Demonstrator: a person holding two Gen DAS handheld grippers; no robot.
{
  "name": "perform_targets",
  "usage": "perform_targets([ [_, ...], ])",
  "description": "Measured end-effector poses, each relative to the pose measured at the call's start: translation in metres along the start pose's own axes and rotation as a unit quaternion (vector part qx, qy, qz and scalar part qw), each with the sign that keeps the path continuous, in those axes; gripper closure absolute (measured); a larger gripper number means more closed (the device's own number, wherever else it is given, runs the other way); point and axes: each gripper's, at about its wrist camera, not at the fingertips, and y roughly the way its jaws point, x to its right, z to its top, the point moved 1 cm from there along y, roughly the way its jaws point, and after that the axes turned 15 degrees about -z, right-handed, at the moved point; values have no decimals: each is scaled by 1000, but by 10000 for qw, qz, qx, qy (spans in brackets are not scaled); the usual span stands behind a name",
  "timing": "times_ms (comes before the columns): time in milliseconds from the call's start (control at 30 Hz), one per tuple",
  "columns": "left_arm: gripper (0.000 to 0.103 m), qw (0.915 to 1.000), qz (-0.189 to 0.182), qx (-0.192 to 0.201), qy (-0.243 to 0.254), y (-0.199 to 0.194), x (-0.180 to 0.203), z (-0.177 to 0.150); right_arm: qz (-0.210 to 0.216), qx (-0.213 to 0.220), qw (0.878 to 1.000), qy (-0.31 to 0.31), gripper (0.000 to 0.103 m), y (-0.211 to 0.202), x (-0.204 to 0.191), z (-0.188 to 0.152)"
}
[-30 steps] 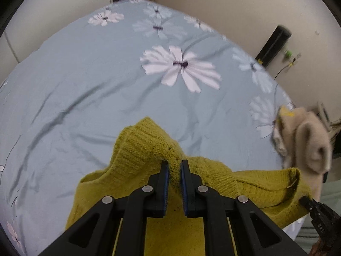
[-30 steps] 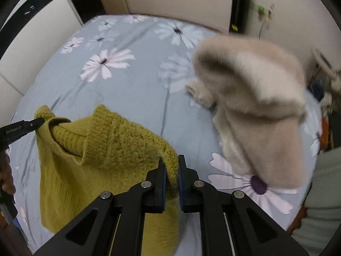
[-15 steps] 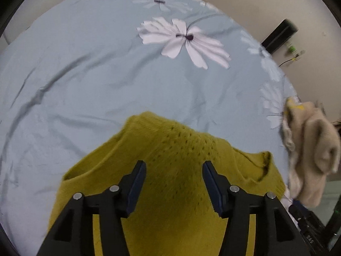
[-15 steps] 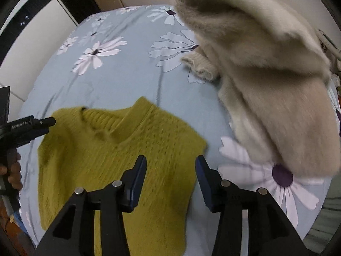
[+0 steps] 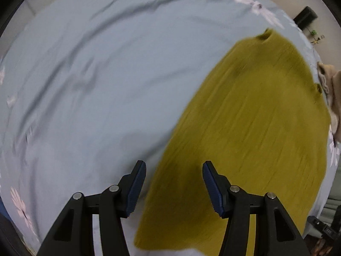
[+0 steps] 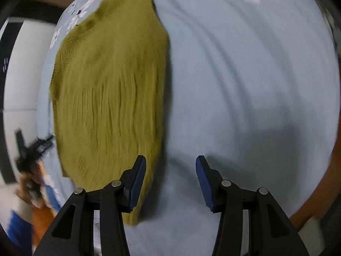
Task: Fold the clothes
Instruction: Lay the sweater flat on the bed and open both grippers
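A mustard-yellow knit vest (image 5: 245, 132) lies spread flat on the blue floral bedsheet (image 5: 96, 74). My left gripper (image 5: 174, 186) is open and empty above the vest's near left edge. In the right wrist view the vest (image 6: 110, 98) fills the left half, and my right gripper (image 6: 171, 181) is open and empty over its near right edge. The left gripper (image 6: 32, 149) shows blurred at the far left of that view. Both views are motion-blurred.
A beige fluffy garment (image 5: 330, 98) lies at the bed's right edge beside the vest. A black speaker (image 5: 304, 18) stands by the wall beyond the bed. The bedsheet (image 6: 245, 85) stretches to the right of the vest.
Both grippers let go of the vest's shoulders and opened. The vest dropped flat onto the sheet. Both grippers have swung down toward the vest's near edge.
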Motion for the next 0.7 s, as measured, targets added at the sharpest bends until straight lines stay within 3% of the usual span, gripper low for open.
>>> perform_targets([
  [167,44,9994,-158,-225,-191,14,-23,-26,483,-74,9987,127,53,13,-22,-27],
  [267,44,9987,-349,-142,-332,14,-30,-34,579,-84,9981,209,53,21,-34,-39],
  [333,50,9984,-393,-97,-400,12,-31,-37,609,-111,9975,348,53,26,-36,-47],
  [433,69,9979,-444,-145,-448,8,-30,-39,686,-136,9958,595,53,30,-39,-54],
  [500,88,9979,-431,-168,-450,4,-25,-39,723,-123,9947,721,55,30,-43,-53],
  [600,92,9988,-287,-196,-336,-7,-13,-37,605,-109,9952,758,87,19,-52,-51],
  [700,92,9996,-61,-259,-72,-26,0,-36,466,3,9972,586,91,1,-60,-48],
])
